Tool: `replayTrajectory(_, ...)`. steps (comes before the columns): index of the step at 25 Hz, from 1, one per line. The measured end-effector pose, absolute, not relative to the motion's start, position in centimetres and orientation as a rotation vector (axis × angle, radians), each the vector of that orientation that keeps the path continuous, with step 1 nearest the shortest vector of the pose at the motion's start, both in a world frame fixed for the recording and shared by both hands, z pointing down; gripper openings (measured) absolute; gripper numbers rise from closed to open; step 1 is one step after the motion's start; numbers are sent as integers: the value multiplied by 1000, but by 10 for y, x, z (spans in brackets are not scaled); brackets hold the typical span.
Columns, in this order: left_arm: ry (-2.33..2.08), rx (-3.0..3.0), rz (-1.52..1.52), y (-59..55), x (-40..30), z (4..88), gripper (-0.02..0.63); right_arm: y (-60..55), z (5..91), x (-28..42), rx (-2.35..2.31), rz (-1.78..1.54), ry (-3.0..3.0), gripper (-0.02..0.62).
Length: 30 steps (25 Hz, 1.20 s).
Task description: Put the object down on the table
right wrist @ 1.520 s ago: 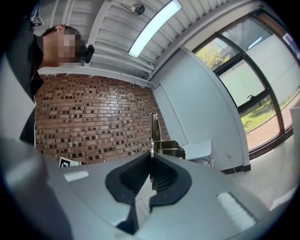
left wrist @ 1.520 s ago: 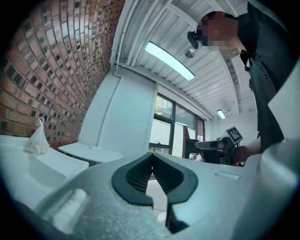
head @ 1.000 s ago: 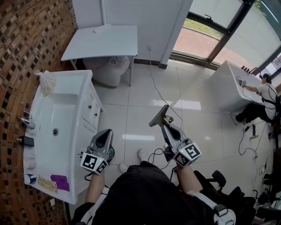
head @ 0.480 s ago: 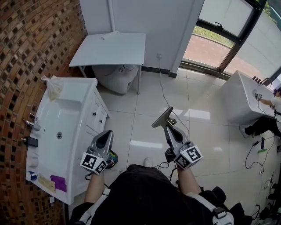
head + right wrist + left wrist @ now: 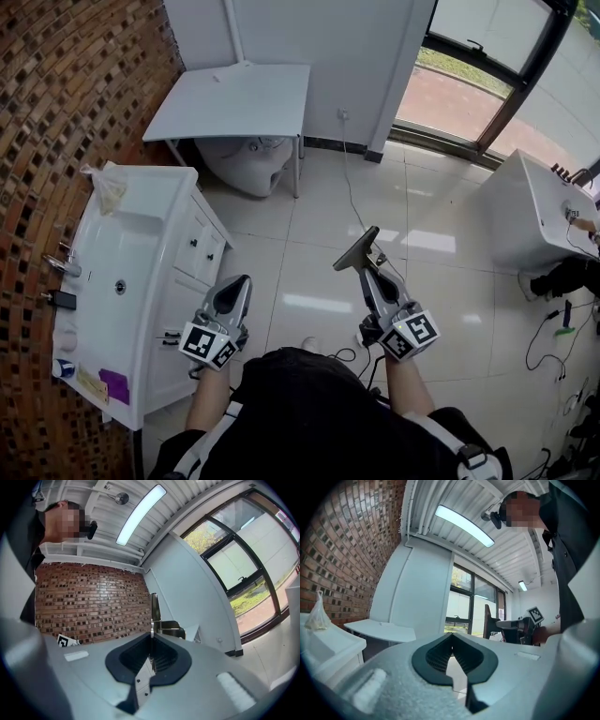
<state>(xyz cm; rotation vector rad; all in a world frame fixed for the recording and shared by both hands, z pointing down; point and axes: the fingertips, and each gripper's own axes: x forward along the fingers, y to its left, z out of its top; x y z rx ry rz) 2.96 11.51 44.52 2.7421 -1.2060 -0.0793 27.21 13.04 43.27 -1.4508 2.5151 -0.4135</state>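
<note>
Holding a squeegee (image 5: 356,249), right claw (image 5: 369,276) hovers over open floor (image 5: 309,220), table (image 5: 234,98) ahead.

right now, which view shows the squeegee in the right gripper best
Head view: the squeegee shows whole, blade and handle, held by the right gripper. Right gripper view sees it edge-on; left gripper view only small and distant.

- Two tools in the person's hands: the left tool (image 5: 238,284) and the right tool (image 5: 367,274).
- One squeegee (image 5: 357,249).
- One white bench (image 5: 234,98) by the wall.
- One white ceramic bowl (image 5: 246,161) under it.
- Two white washbasin units: one (image 5: 155,234) along the brick wall, one (image 5: 530,202) near the window.
- One tap (image 5: 67,267).
- One plastic bag (image 5: 108,187).
- One purple patch (image 5: 114,385).
- Two ceiling strip lights: a long one (image 5: 464,525) and a small one (image 5: 522,585).
</note>
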Motion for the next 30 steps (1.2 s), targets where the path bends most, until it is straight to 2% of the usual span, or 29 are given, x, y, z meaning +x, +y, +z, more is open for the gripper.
replayTrajectory(8, -1197, 2705, -26, 107, 36, 457, -2, 125, 461, 281, -1457, -520, 2485, 8)
replayTrajectory(15, -1142, 2707, -50, 65, 40, 474, -2, 93, 460, 289, -1542, -488, 2455, 8)
replayTrajectory(21, -1001, 2817, -158, -3, 59, 441, -2, 37, 450, 287, -1590, -470, 2414, 8)
replayTrajectory(30, -1141, 2745, -152, -95, -22, 458, -2, -66, 431, 223, -1506, -396, 2515, 8)
